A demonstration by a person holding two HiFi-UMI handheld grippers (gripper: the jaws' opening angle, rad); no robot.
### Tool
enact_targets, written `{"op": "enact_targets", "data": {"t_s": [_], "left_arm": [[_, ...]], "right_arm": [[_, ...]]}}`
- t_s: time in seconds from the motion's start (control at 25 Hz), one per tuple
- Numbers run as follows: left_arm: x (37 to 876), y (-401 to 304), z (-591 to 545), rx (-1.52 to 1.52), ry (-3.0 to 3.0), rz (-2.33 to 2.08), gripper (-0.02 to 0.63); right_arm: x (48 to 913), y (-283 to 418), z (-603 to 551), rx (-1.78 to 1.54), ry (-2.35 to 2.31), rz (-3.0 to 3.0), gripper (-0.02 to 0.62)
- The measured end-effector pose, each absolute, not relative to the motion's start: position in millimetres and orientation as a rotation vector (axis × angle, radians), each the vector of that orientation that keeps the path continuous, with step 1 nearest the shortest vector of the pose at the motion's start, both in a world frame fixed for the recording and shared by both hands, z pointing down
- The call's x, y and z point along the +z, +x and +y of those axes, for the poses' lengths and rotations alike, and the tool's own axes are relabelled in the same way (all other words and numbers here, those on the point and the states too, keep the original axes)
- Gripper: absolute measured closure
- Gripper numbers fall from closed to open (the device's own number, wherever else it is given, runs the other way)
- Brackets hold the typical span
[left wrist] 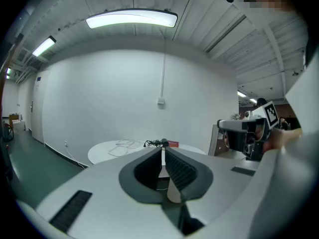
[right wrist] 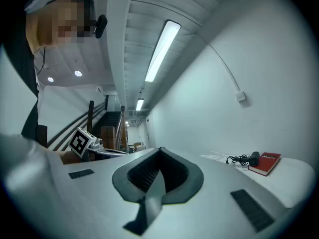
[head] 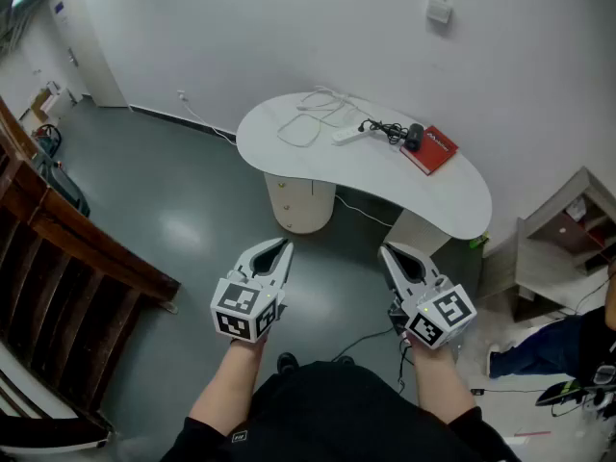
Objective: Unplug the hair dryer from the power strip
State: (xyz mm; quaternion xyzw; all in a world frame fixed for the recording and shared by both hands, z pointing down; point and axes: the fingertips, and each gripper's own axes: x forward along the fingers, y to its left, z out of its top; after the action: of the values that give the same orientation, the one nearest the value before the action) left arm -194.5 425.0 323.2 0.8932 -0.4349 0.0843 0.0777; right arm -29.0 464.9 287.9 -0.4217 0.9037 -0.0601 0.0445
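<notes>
I hold both grippers low in the head view, well apart from the table. The left gripper (head: 286, 245) is at the lower middle left. Its two jaws are pressed together at the tips and hold nothing. The right gripper (head: 384, 250) is at the lower middle right. Its jaws are closed tight too, with nothing in them.

The white table (head: 452, 200) is in the upper middle of the head view. The black hair dryer (head: 412, 137) lies on it, toward the right side, just beside a red book (head: 429, 149). Its black cord (head: 385, 128) lies in a bunch and runs left to the end of the white power strip (head: 350, 134). The plug is too small for me to see. A white cord (head: 303, 128) lies in loops on the left part of the table.

In the left gripper view the hair dryer (left wrist: 164, 142) shows far off, just above the closed jaw tips. In the right gripper view the hair dryer (right wrist: 254, 158) and the red book (right wrist: 265, 162) are at the right edge.
</notes>
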Motion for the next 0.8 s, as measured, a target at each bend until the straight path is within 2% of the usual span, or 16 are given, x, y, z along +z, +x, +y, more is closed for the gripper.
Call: {"op": "enact_targets", "data": {"t_s": [0.52,0.8], "left_arm": [[329.6,-174.0,443.4,0.247,2.663,-1.275,0.578],[338.8,-161.9,448.1,0.269,2.647,-1.265,0.578]], "right_arm": [[299.3,-19.6,481.7,-0.232,-1.279,2.771,0.561],[328.4,-43.5,517.3,-0.351,-1.023,2.909,0.56]]}}
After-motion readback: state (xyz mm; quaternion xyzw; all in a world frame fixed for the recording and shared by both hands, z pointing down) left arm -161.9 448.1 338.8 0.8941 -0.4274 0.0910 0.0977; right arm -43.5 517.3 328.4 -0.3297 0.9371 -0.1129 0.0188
